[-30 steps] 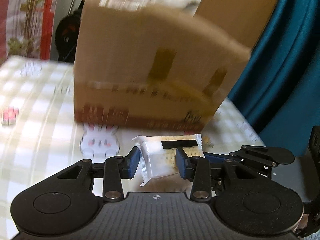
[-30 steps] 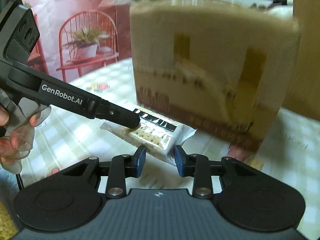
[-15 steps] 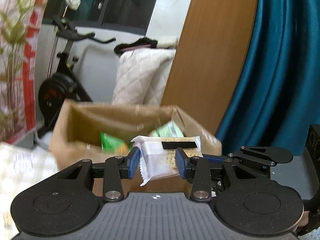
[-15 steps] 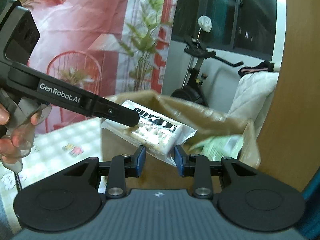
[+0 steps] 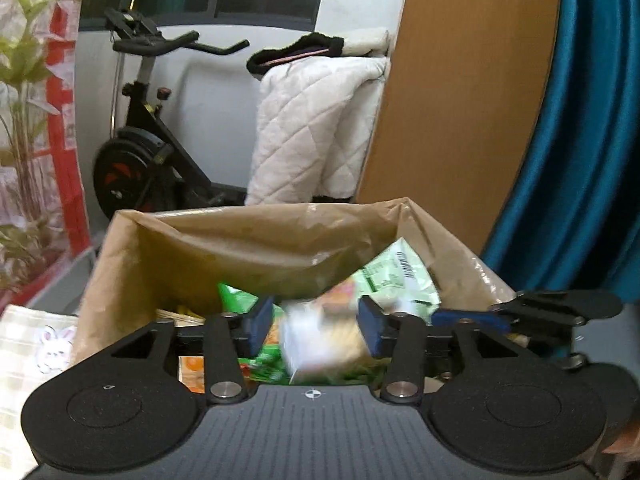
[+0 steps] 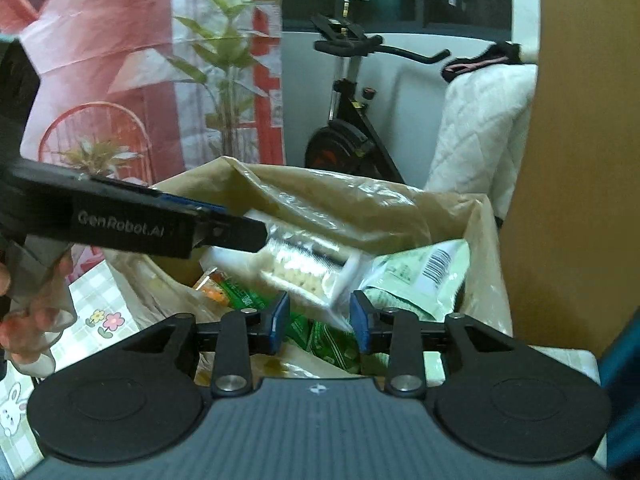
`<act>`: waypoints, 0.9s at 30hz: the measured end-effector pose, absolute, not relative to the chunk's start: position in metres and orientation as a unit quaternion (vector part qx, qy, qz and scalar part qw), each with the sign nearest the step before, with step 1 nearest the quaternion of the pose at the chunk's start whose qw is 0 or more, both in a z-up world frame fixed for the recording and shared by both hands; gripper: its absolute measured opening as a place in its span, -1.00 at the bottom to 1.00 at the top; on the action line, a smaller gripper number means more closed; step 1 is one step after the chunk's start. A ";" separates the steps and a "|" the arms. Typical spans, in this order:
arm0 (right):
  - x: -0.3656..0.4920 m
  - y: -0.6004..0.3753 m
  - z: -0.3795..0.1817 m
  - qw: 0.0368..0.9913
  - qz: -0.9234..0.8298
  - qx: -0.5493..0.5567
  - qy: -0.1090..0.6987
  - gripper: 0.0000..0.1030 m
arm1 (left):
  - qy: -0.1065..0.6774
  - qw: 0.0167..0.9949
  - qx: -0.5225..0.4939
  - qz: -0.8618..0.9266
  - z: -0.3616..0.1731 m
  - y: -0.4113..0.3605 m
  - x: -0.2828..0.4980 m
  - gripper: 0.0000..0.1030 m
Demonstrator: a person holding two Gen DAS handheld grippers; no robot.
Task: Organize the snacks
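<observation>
A clear cracker packet [image 5: 320, 340] hangs blurred over the open brown cardboard box [image 5: 240, 236]. It sits between the blue pads of my left gripper [image 5: 315, 330], whose jaws are opening with a gap at the left pad. In the right wrist view the same packet [image 6: 304, 264] tilts down into the box [image 6: 320, 196]. Only its lower corner reaches between the pads of my right gripper [image 6: 319, 318], whose jaws are opening too. Green snack bags [image 6: 420, 272] and an orange-printed one [image 6: 216, 288] lie inside the box. The left gripper's fingers [image 6: 240, 234] show from the side.
The box stands on a checked tablecloth [image 5: 24, 344] with rabbit prints. Behind it are an exercise bike [image 5: 148, 152], a white quilted blanket [image 5: 316, 128], a wooden panel [image 5: 460, 100] and a teal curtain [image 5: 580, 140]. A person's hand [image 6: 32, 320] holds the left gripper's handle.
Both grippers rose from the table side of the box to above its open top. Their jaws widened and the cracker packet now looks blurred and tilted, slipping down toward the box.
</observation>
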State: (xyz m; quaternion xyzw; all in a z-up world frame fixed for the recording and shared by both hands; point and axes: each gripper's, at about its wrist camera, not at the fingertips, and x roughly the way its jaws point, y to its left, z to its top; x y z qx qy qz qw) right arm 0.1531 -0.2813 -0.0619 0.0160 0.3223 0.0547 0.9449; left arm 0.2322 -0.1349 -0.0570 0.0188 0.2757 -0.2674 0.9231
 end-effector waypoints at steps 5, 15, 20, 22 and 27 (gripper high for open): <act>0.142 -0.285 -0.048 0.949 0.030 0.024 0.314 0.38 | 0.246 0.938 0.033 -0.242 -0.040 -0.117 0.214 0.60; 0.101 -0.275 0.002 0.964 -0.013 0.045 0.264 0.92 | 0.167 0.963 0.076 -0.200 0.011 -0.101 0.155 0.84; 0.078 -0.267 0.024 0.967 -0.031 0.061 0.244 0.97 | 0.152 0.969 0.063 -0.185 0.028 -0.094 0.125 0.89; 0.068 -0.265 0.029 0.968 -0.043 0.073 0.237 0.98 | 0.150 0.971 0.066 -0.175 0.032 -0.093 0.114 0.89; 0.049 -0.258 0.036 0.968 -0.051 0.085 0.233 0.98 | 0.147 0.976 0.063 -0.147 0.037 -0.087 0.089 0.89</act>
